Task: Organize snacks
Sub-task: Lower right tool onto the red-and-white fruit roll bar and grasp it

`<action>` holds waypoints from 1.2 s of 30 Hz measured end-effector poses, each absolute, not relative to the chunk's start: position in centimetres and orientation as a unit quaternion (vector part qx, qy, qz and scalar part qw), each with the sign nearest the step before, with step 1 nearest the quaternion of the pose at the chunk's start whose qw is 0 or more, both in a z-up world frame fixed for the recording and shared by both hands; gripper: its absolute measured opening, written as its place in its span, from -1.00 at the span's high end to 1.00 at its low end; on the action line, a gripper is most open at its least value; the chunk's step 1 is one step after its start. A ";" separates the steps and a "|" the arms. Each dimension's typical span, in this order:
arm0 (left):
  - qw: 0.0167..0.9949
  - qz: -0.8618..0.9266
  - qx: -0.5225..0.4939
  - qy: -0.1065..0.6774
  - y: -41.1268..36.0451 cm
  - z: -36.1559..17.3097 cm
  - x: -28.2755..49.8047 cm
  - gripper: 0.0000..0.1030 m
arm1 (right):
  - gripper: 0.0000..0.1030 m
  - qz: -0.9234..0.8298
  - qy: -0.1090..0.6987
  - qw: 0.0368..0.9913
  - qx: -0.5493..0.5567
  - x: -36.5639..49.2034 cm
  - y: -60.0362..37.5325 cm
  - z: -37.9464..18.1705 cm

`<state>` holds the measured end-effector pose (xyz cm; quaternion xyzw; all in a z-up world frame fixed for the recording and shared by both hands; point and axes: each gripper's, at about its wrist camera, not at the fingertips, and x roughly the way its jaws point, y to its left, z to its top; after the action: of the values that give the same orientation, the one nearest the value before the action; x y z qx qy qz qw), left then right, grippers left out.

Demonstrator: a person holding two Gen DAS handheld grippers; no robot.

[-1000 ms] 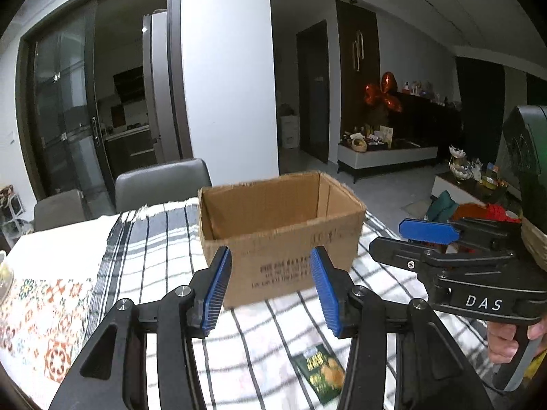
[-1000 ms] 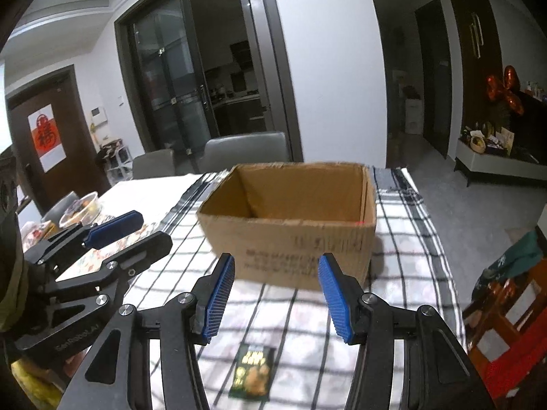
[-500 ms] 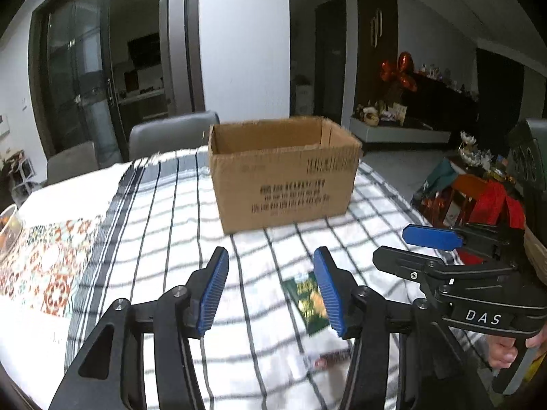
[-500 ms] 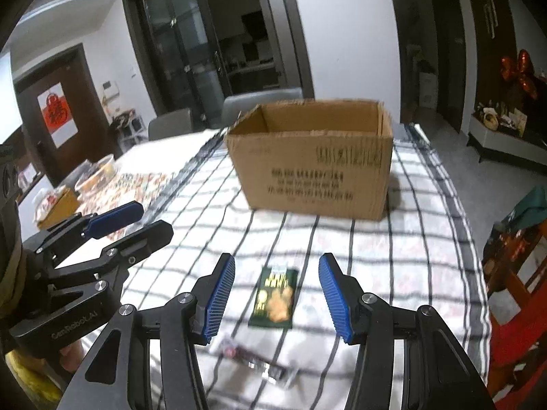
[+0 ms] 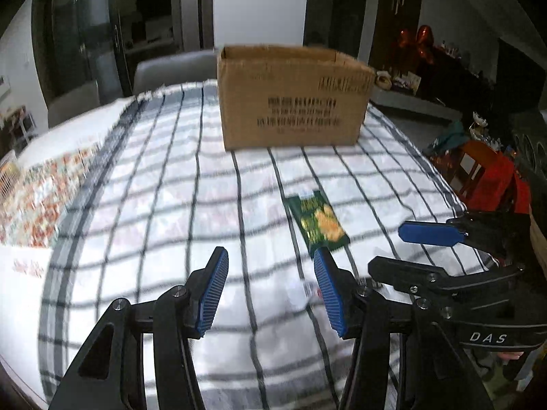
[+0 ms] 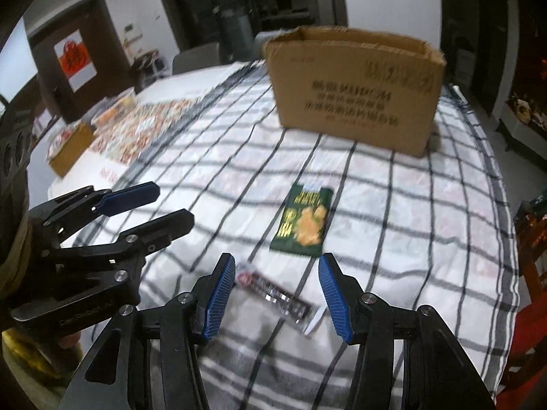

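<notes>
Early step of tidying snacks: nothing picked up yet, both tools poised above a table under a black-and-white checked cloth (image 6: 393, 205).

Right gripper (image 6: 276, 295): blue-padded fingers (image 6: 218, 299) spread wide, holding nothing, hovering low over a dark, shiny snack bar wrapper (image 6: 273, 295) lying flat between and just beyond the fingertips. Green snack packet (image 6: 304, 222) with a yellow picture, flat on the cloth just past the bar. Open cardboard box (image 6: 352, 85) upright at the far end, well apart from both snacks; inside hidden from here.

Left gripper (image 5: 271, 290): likewise spread and empty, level over bare cloth, the green packet just off its right fingertip. Beside it on the right, the other tool pointing the same way.

Next move, by judgement: lowering the right tool so the pads straddle the thin bar, then closing; a flat, slippery wrapper, likely needing pads almost touching the cloth. Afterwards, carrying to the box.
</notes>
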<state>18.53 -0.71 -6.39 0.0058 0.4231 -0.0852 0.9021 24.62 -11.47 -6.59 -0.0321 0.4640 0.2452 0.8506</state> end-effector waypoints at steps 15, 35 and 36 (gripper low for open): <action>0.875 -0.073 -0.006 0.479 -0.8 -9.8 19.0 0.01 | 0.05 0.299 0.521 0.788 -0.137 25.6 -8.5 -10.6; 0.865 -0.066 -0.017 0.497 -0.3 -11.1 19.5 0.01 | 0.46 0.321 0.528 0.772 -0.147 26.8 -7.4 -12.5; 0.865 -0.066 -0.017 0.497 -0.3 -11.1 19.5 0.01 | 0.50 0.321 0.532 0.772 -0.134 26.9 -7.7 -12.5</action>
<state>19.51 -0.29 -11.13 -0.0172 0.4968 -0.0663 0.8652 26.91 -7.66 -12.48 -0.1341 0.5315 0.3214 0.7722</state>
